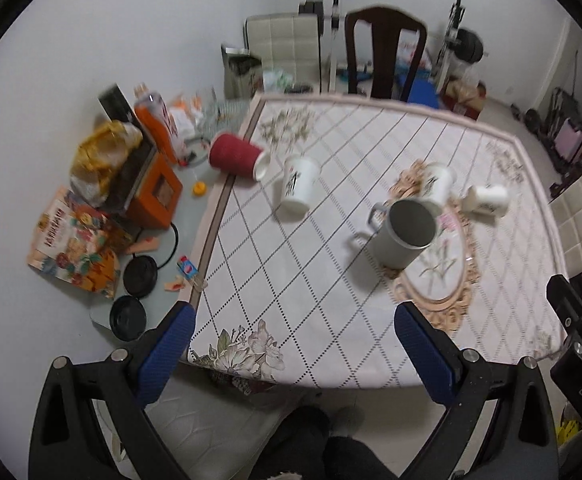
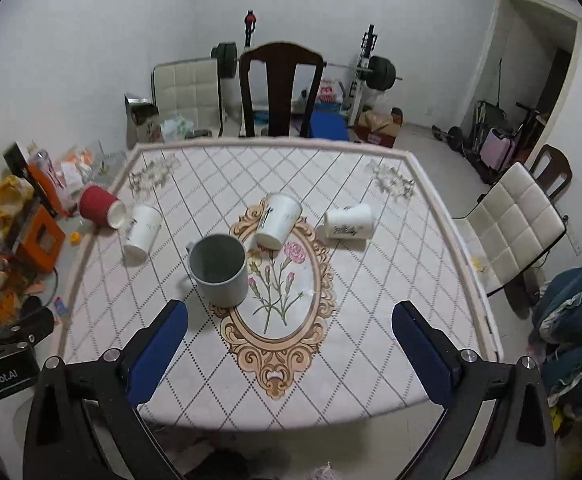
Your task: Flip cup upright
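A grey mug (image 1: 403, 228) (image 2: 219, 268) stands upright near the table's middle, mouth up. A red cup (image 1: 237, 155) (image 2: 101, 205) lies on its side at the table's left edge. Three white cups: one (image 1: 299, 186) (image 2: 143, 230) beside the red cup, one (image 1: 439, 188) (image 2: 277, 220) behind the mug, one (image 1: 487, 199) (image 2: 349, 221) on its side to the right. My left gripper (image 1: 295, 344) is open and empty above the table's near edge. My right gripper (image 2: 289, 340) is open and empty above the near edge.
The table (image 2: 371, 340) has a patterned cloth. Boxes, snack bags and black lids (image 1: 131, 316) crowd the strip left of it. A dark wooden chair (image 2: 281, 84) stands behind the table and a white padded chair (image 2: 511, 228) to the right.
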